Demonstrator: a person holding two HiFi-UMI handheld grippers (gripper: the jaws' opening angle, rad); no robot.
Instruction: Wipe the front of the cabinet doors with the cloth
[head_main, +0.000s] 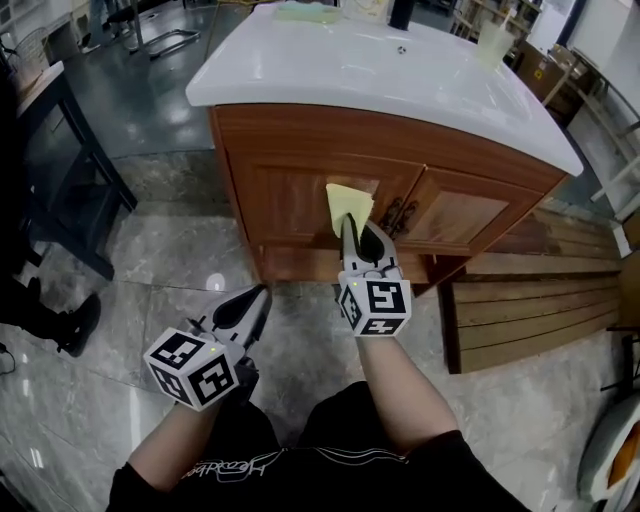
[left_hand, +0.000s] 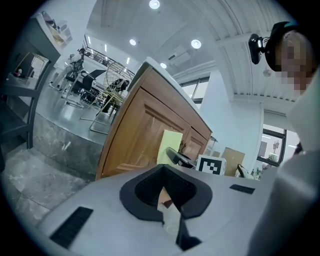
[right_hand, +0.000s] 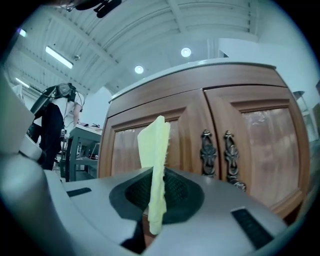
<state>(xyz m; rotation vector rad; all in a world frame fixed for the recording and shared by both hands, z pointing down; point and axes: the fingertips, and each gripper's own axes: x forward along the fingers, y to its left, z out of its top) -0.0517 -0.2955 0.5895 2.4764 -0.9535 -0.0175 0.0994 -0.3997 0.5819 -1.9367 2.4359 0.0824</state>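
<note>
A white desk top (head_main: 400, 90) fills the far middle, with a pale translucent cup (head_main: 493, 42) at its far right. Grey marble floor (head_main: 170, 250) spreads nearer. Slatted wooden planks (head_main: 530, 310) lie at the right, and a dark frame (head_main: 103, 158) and a black shoe (head_main: 78, 322) at the left.

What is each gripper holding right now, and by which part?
Right gripper pinches the yellow cloth near its lower end, the rest standing upright. Left gripper holds nothing.

cloth (head_main: 349, 203): lower part behind right hand-held gripper (head_main: 351, 228) | dark object (head_main: 401, 12): cut by top edge (head view)
</note>
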